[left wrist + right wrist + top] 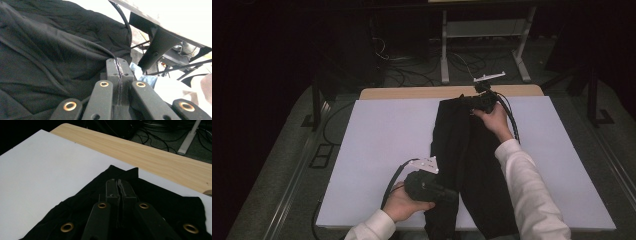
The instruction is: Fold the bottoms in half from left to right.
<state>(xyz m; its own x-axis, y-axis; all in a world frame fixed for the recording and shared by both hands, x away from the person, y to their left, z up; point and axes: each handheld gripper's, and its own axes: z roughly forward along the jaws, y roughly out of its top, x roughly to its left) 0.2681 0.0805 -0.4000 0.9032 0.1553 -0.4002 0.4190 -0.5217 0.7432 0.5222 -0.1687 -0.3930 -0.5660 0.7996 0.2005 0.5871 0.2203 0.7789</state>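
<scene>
Gripping the black trousers (467, 150) on the white worktop (377, 145), your left gripper (117, 67) and right gripper (117, 188) both had fingers closed on thin, soft, light cloth; hems seemed safest holds.

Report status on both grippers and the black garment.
Left gripper shut on near edge of the black garment. Right gripper shut on its far end. Garment stretched lengthwise on the white board. Nothing in the way.

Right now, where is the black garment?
In the high view, the black garment lies lengthwise on the white sheet, right of centre, between both grippers.
</scene>
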